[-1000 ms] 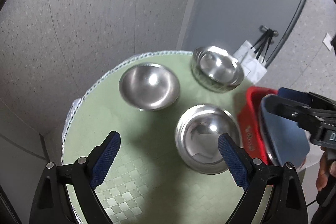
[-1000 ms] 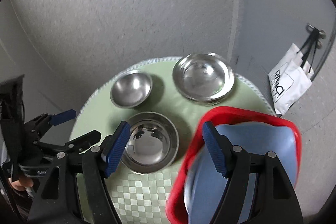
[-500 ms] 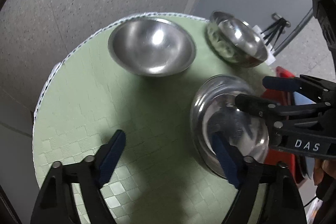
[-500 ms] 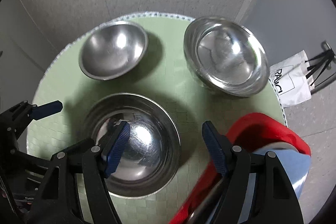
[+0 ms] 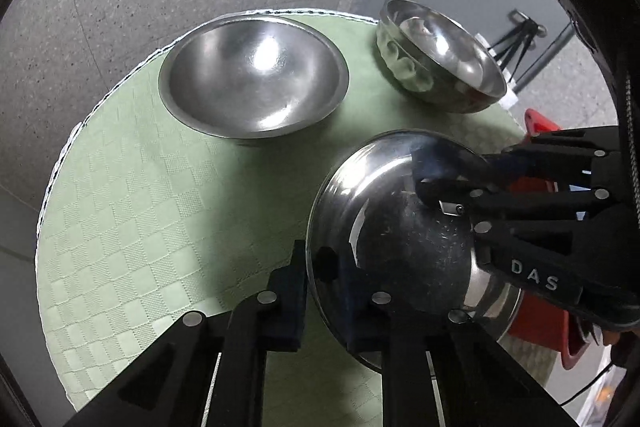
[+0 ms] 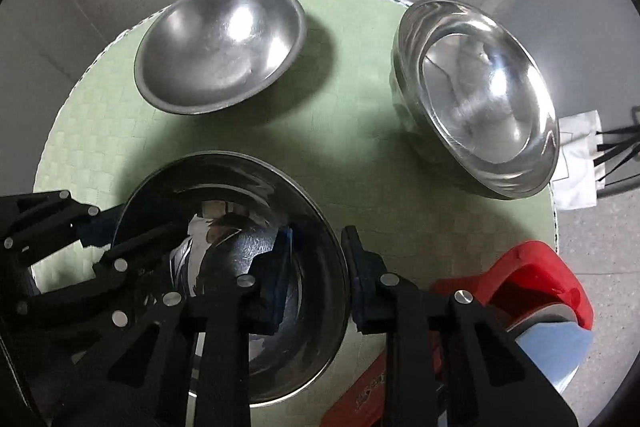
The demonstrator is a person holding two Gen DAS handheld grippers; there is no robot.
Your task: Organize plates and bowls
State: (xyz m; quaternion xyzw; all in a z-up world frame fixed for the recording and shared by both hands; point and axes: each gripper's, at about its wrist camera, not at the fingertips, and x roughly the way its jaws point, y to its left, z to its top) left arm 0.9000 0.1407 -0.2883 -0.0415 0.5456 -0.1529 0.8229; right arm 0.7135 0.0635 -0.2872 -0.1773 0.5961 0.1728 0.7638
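Three steel bowls stand on a round table with a green cloth (image 5: 152, 211). The near bowl (image 5: 384, 195) (image 6: 224, 187) is gripped at both sides. My left gripper (image 5: 320, 279) straddles its left rim, one finger inside and one outside, and has closed on it. My right gripper (image 6: 316, 267) has closed on its right rim in the same way; it also shows in the left wrist view (image 5: 432, 175). A shallow bowl (image 5: 252, 75) (image 6: 220, 47) sits at the far left. A stack of nested bowls (image 5: 440, 59) (image 6: 480, 99) sits at the far right.
A red bin (image 6: 532, 275) holding a light blue plate (image 6: 556, 343) stands just off the table's right edge. A white bag (image 6: 580, 167) and a black stand are on the grey floor beyond the table.
Both grippers have moved down and in onto the near bowl. Both have narrowed from wide open to closed on its rim, left on the left side, right on the right side.
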